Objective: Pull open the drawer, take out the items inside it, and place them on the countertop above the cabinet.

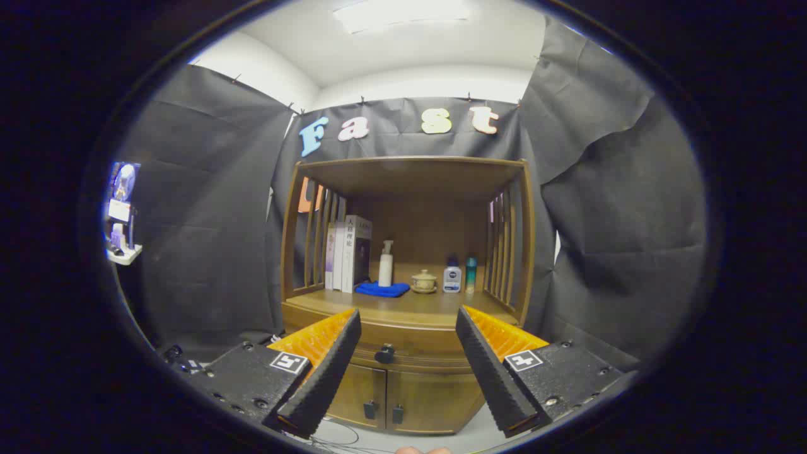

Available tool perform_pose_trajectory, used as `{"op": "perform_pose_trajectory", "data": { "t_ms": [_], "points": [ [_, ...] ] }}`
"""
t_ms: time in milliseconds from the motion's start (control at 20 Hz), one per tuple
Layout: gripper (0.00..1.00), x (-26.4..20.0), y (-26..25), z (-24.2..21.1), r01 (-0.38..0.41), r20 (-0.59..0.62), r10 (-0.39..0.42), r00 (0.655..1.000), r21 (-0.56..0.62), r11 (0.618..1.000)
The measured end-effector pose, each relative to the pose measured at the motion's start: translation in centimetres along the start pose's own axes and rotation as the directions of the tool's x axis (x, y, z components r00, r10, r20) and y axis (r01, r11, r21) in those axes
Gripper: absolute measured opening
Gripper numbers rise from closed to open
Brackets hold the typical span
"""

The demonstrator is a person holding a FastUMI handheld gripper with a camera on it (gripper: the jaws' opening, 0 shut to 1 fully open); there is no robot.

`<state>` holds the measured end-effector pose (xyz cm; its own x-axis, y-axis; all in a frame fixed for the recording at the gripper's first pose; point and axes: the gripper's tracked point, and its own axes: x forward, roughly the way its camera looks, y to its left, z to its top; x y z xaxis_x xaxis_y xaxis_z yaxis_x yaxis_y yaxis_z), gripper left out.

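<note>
A brown wooden cabinet (410, 252) stands ahead against the black cloth wall. Its drawer (403, 350) is closed, with a dark round knob (384, 354) at the middle of its front. The countertop (410, 304) lies above the drawer, under an open shelf frame. My gripper (408, 323) is open, held some way back from the cabinet, and the knob shows between the two fingers, beyond them and slightly to the left. Nothing is between the fingers. The drawer's contents are hidden.
At the back of the countertop stand several books (347, 253), a white pump bottle (386, 265), a blue cloth (382, 289), a small lidded pot (423, 281), a small white bottle (451, 276) and a teal bottle (471, 272). Two lower doors (403, 394) with dark handles sit under the drawer.
</note>
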<state>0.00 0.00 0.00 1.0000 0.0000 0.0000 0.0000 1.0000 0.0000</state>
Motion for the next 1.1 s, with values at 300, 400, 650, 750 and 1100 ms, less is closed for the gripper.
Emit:
{"op": "perform_pose_trajectory", "data": {
  "t_ms": [300,400,650,750,1100],
  "points": [
    [0.99,0.2,1.7,-0.1,-0.021,-0.008,0.021,1.0,0.027,0.999],
    [0.99,0.1,1.9,-0.4,-0.026,-0.012,0.026,1.0,0.025,0.999],
    [0.99,0.2,1.6,-0.6,-0.029,-0.019,0.031,0.999,0.058,0.998],
    [0.99,0.2,1.2,-0.8,-0.027,-0.019,0.028,0.999,0.07,0.997],
    [0.98,0.5,1.1,-1.4,-0.036,-0.023,0.038,0.999,0.089,0.995]
  ]
}}
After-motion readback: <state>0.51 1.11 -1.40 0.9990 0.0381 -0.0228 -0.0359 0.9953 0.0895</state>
